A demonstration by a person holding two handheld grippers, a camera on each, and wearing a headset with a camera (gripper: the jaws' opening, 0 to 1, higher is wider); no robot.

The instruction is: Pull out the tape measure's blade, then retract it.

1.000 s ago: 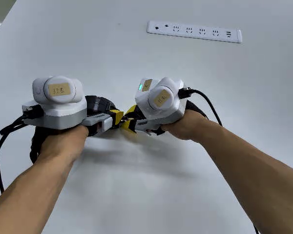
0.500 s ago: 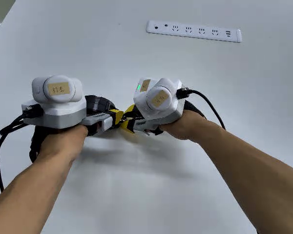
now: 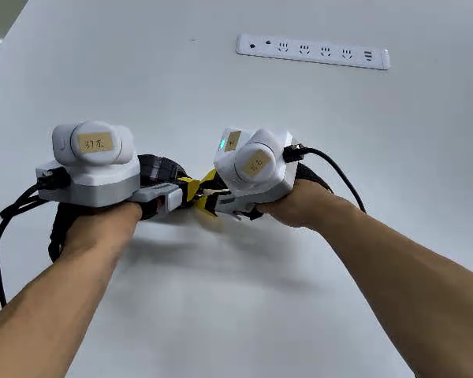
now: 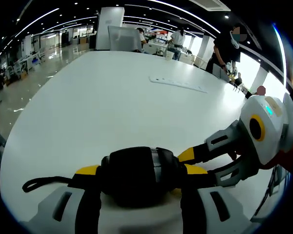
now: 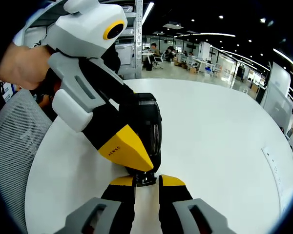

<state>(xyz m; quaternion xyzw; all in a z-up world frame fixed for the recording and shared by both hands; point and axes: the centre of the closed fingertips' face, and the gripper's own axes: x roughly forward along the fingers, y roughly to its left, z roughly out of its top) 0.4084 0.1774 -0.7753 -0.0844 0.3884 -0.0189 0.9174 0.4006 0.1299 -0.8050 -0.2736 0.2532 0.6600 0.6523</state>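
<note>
A black tape measure (image 3: pixel 162 169) is held just above the white table (image 3: pixel 221 307). My left gripper (image 3: pixel 185 189) is shut on its body (image 4: pixel 139 173), one yellow-tipped jaw on each side. A black wrist strap (image 4: pixel 39 183) trails off to the left. My right gripper (image 3: pixel 207 197) meets it from the right, tip to tip. In the right gripper view its jaws stand close together on the small black end hook (image 5: pixel 145 179) at the case's mouth, below the tape measure (image 5: pixel 147 126). The blade itself is hidden.
A white power strip (image 3: pixel 314 50) lies at the far side of the table. Black cables (image 3: pixel 0 236) hang from both grippers. People stand beyond the table's far edge (image 4: pixel 229 48) in the left gripper view. A grey mesh chair (image 5: pixel 14 146) stands beside the table.
The right gripper has rolled a little and edged slightly left toward the tape measure. The left gripper and the tape measure have held still.
</note>
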